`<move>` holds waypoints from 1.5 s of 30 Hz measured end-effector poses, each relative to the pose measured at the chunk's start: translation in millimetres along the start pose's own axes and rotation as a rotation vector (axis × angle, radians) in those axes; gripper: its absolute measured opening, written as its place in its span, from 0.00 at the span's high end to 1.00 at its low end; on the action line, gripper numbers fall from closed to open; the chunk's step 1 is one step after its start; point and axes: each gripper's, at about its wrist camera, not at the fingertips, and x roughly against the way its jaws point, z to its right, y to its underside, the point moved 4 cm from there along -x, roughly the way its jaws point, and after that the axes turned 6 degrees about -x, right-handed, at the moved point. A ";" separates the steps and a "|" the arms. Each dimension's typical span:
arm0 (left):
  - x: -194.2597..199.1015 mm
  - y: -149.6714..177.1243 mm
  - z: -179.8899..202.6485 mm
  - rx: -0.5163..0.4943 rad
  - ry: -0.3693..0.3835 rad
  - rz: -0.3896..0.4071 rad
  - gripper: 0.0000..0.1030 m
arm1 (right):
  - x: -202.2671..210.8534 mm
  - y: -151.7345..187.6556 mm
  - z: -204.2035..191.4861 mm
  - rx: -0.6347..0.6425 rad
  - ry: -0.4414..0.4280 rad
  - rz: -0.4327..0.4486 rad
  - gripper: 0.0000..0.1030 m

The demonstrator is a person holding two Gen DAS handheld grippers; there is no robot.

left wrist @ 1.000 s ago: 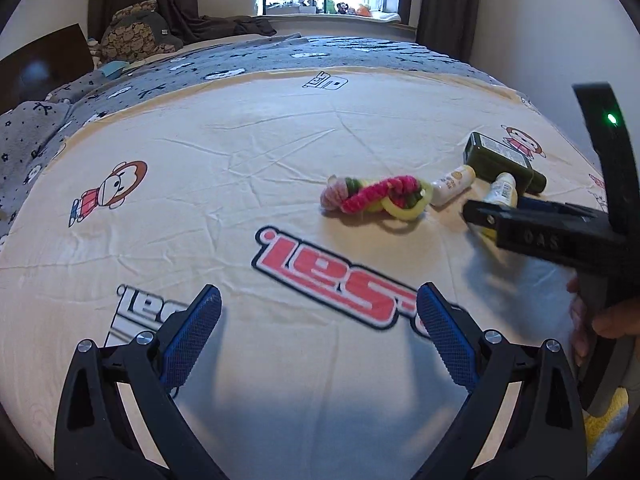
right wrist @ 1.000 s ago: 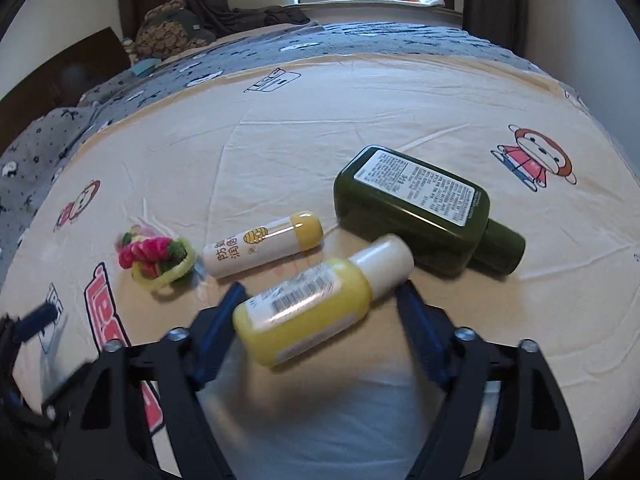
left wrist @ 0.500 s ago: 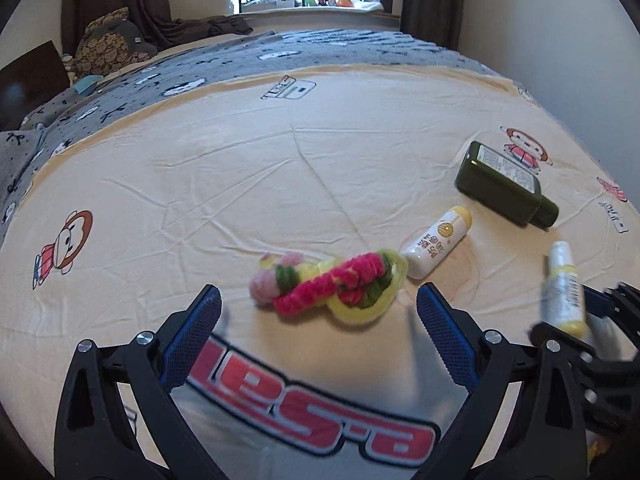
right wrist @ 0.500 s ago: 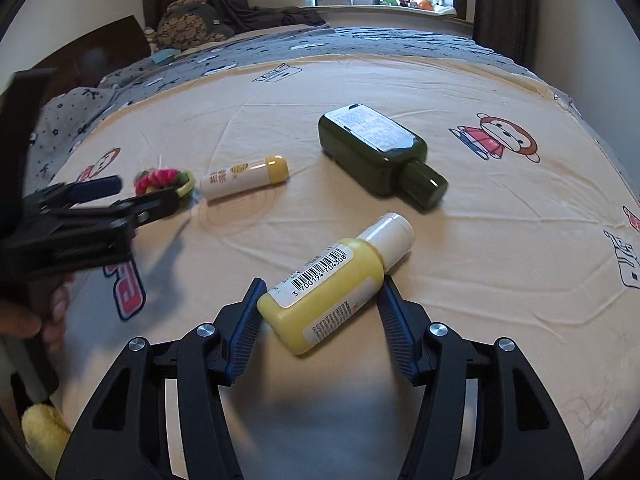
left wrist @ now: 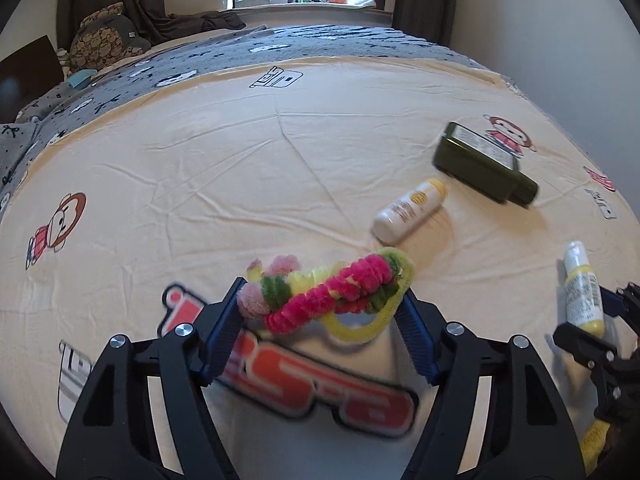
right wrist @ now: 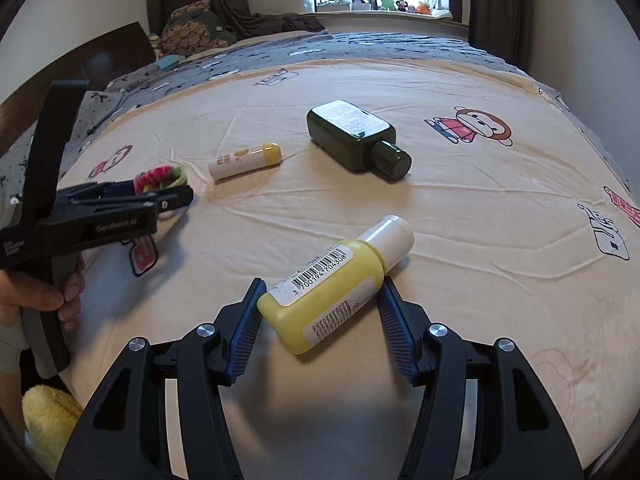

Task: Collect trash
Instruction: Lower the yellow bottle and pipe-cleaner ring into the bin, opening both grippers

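Note:
My left gripper [left wrist: 320, 320] has closed its fingers against a fuzzy pink, green and yellow pipe-cleaner bundle [left wrist: 328, 292] and grips it just above the bed sheet [left wrist: 240, 168]. My right gripper [right wrist: 320, 316] is shut on a yellow bottle with a white cap [right wrist: 332, 280], held above the sheet; the bottle also shows in the left wrist view [left wrist: 581, 288]. A small white tube with a yellow cap [left wrist: 410, 210] and a dark green flat bottle [left wrist: 482, 164] lie on the sheet beyond. The left gripper shows in the right wrist view [right wrist: 120, 208].
The bed's cream sheet has cartoon prints and a grey blanket [left wrist: 224, 56] at the far end. A wall [left wrist: 540, 20] runs along the right. A yellow fuzzy thing [right wrist: 48, 420] sits low at the bed's near left edge. A window sill with toys [right wrist: 384, 4] lies far back.
My left gripper moved forward to the pipe-cleaner bundle and closed on it. My right gripper closed on the yellow bottle and lifted it back from the other bottles.

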 end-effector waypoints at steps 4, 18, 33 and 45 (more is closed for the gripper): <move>28.6 18.2 11.0 -0.007 0.009 0.021 0.34 | 21.1 5.9 -3.2 0.013 -0.008 0.027 0.44; 131.7 124.1 57.3 0.011 0.100 0.078 0.34 | 113.6 73.0 -17.2 0.054 -0.120 0.095 0.44; 95.4 247.3 99.8 0.023 0.201 -0.190 0.34 | 86.2 186.1 -6.6 -0.041 -0.155 -0.145 0.44; 46.7 305.4 112.6 0.019 0.224 -0.391 0.33 | 27.1 241.7 -16.1 -0.096 -0.153 -0.374 0.43</move>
